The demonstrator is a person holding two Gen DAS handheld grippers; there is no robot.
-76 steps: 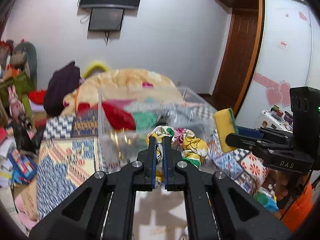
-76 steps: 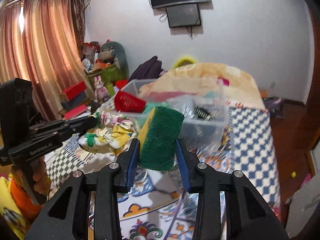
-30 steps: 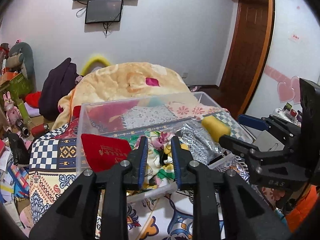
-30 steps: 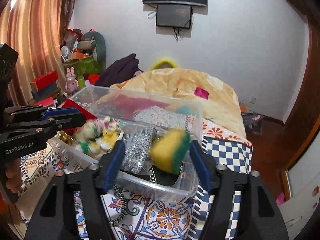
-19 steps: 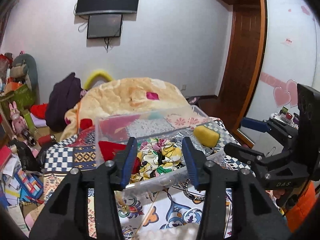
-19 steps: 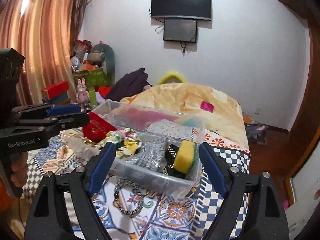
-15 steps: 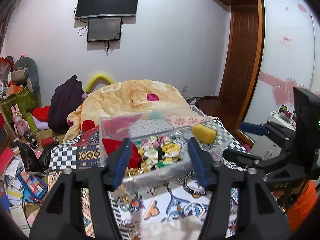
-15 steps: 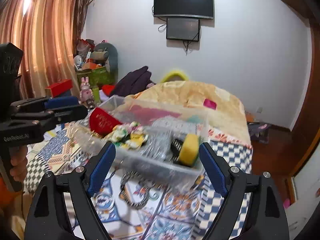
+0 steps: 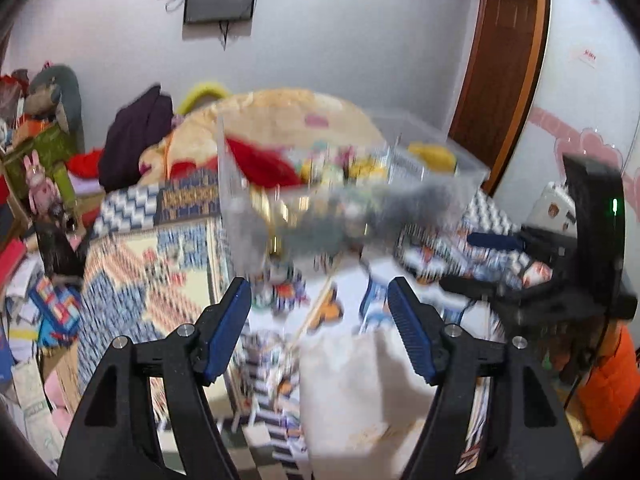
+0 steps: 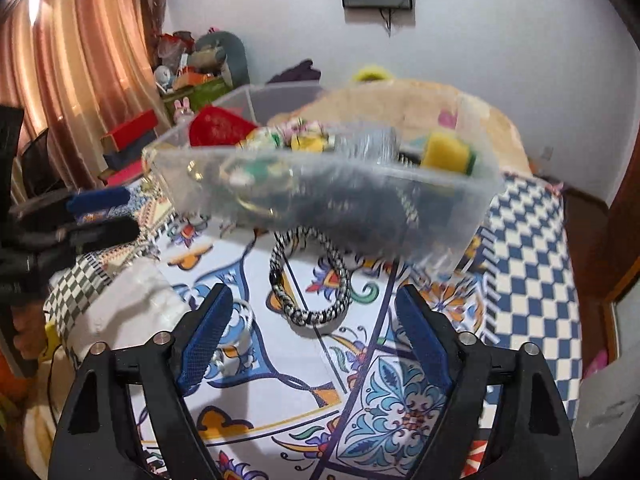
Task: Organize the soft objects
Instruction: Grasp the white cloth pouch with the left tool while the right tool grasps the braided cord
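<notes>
A clear plastic bin (image 10: 472, 200) stands on the patterned cloth and holds a yellow-green sponge (image 10: 448, 154), a floral cloth (image 10: 298, 138), a silvery scrubber (image 10: 370, 142) and a red pouch (image 10: 218, 128). It shows blurred in the left wrist view (image 9: 466, 182) with the sponge (image 9: 432, 154). My right gripper (image 10: 314, 326) is open and empty, short of the bin. My left gripper (image 9: 320, 316) is open and empty, also short of it. A white soft thing (image 9: 344, 392) lies below the left gripper.
A black-and-white braided cord ring (image 10: 312, 276) lies on the cloth in front of the bin. A folded beige blanket (image 10: 416, 108) lies behind it. Toys and boxes (image 10: 188, 80) pile up at the left by the curtain. A wooden door (image 9: 504, 64) is at the right.
Both grippers let go of the floral cloth and the sponge into the bin, opened wide and drew back and down. The view is blurred by motion now.
</notes>
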